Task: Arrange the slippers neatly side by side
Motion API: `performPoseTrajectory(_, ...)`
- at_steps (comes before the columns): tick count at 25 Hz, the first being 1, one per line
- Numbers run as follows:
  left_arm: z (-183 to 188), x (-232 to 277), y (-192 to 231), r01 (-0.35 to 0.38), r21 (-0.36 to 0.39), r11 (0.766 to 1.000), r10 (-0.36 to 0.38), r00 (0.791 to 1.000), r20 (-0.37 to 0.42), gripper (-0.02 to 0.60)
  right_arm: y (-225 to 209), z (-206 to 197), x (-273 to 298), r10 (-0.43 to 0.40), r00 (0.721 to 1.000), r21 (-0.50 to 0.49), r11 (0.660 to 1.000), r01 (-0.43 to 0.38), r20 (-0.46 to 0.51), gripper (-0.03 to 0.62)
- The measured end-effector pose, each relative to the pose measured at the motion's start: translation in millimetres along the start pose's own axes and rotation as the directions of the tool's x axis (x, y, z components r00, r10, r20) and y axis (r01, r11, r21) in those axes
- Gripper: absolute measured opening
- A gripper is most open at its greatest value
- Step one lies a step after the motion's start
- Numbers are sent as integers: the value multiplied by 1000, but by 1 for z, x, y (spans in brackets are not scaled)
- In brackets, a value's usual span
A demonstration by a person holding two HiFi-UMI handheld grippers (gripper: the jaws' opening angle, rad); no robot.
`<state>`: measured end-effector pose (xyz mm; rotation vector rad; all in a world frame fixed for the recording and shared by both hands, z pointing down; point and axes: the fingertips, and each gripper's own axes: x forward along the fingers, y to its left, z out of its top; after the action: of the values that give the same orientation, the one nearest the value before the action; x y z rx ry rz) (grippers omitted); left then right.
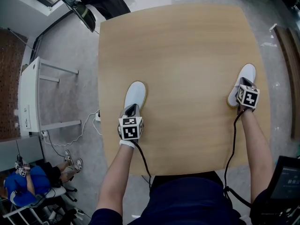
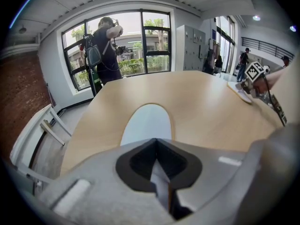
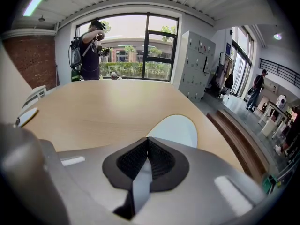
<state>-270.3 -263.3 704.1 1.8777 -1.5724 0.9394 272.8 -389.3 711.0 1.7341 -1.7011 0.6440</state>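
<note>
Your left gripper (image 1: 132,109) is clenched on the heel end of the left slipper (image 1: 136,92). In the left gripper view the jaws are pinched together on a thin edge of it, with the white sole (image 2: 147,123) running straight ahead on the table (image 1: 187,46). Your right gripper (image 1: 240,92) is likewise clamped on the heel of the right slipper (image 1: 245,75). The right gripper view shows the jaws closed on a grey strip of it, and the toe (image 3: 180,128) lies beyond on the wood.

The slippers are well apart, the left near the table's left edge and the right near its right edge. Both toes point away from you, the right one angled a little.

Both heels are hidden under the grippers. In the head view the marker cubes cover the jaw tips. From there you can't tell whether either heel is lifted off the table.

The right gripper view catches only a sliver of the left slipper (image 3: 26,117) at its left edge. The left gripper view shows the right slipper (image 2: 241,93) small and blurred. A person (image 2: 105,48) stands by the window (image 2: 154,41) with arms raised. A white frame (image 1: 35,97) stands on the floor left of the table.
</note>
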Motion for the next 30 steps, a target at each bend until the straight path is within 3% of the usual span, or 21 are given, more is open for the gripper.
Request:
performPoseTrajectory(8,-5,0,1,-2,-27,1000,2,1000,-4,5,7,-12,2,17,999,-44,999,-19,-33,11)
performPoseTrajectory(16,-5,4,3,10,-150,989,-11,1000,-6,5,25,-20,-3,111,994,-62,992,-112,-9,9)
performPoseTrajectory(30,-11,-7,-28,19,-131,991,-19,1000,2,5,71,-44,-31,216,976,-189,958,-214,-9,9)
